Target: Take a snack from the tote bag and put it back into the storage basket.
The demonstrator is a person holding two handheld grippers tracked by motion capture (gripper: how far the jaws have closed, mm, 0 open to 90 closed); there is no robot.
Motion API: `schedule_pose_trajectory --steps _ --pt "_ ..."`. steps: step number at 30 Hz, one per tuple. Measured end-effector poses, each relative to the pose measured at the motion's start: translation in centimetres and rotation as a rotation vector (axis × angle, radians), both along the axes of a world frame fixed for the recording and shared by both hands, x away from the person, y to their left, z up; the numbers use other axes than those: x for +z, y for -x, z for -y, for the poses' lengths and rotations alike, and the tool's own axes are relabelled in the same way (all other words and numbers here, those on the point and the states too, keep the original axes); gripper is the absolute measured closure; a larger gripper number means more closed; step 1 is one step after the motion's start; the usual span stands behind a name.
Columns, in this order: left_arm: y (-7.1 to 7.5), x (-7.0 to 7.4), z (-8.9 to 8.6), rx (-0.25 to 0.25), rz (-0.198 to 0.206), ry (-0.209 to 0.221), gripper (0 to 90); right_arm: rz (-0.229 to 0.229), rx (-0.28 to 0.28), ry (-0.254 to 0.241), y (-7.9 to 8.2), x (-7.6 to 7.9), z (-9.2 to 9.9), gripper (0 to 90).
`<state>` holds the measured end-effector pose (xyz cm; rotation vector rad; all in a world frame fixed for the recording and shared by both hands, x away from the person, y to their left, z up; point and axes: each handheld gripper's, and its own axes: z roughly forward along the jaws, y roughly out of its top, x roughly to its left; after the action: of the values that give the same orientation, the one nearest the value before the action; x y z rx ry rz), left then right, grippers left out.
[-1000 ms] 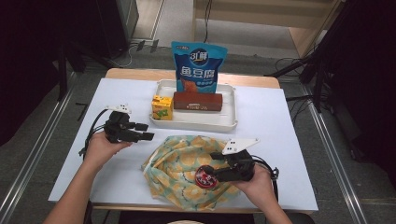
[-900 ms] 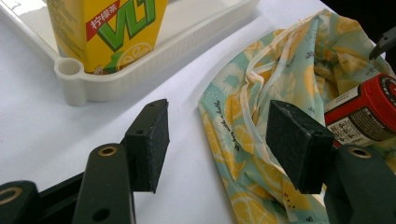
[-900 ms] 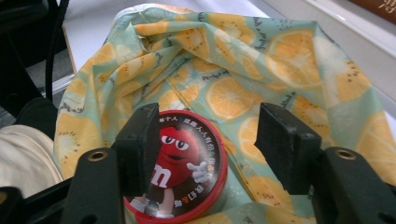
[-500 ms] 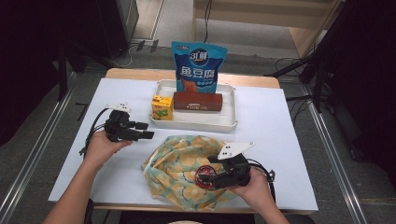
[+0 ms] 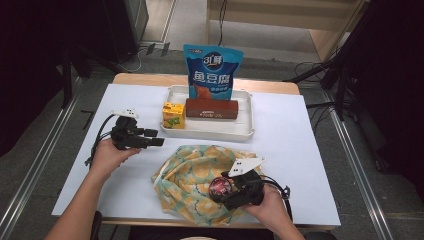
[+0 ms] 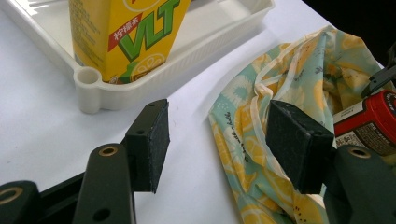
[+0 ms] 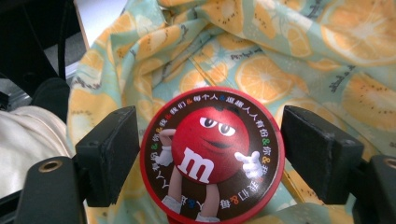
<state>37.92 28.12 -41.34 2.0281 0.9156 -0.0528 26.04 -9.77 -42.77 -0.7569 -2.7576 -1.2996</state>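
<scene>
Round red M&M's tin (image 7: 210, 151) on lemon-print cloth (image 5: 192, 177), lower edge cut off, between just-opened jaws of right gripper (image 7: 210, 154), pads clear of it; left gripper (image 6: 212, 144) wide, empty, over bare table (image 5: 300, 135).

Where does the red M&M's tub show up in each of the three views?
High view: M&M's tub low centre-right, on the lemon-print cloth.
Left gripper view: far right edge, lying on the cloth.
Right gripper view: bottom centre, lid facing the camera.
Shared landmark: the lemon-print cloth.
</scene>
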Motion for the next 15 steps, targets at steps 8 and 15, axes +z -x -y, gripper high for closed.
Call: schedule_pose_trajectory --steps 8,15 --pt "0.0 0.0 -0.1 0.002 -0.002 -0.002 40.0 -0.011 0.011 0.037 -0.1 -1.0 -0.4 20.5" --pt "-0.1 -0.1 -0.1 0.000 -0.002 -0.001 40.0 -0.002 0.008 0.033 -0.3 -1.4 -0.5 21.3"
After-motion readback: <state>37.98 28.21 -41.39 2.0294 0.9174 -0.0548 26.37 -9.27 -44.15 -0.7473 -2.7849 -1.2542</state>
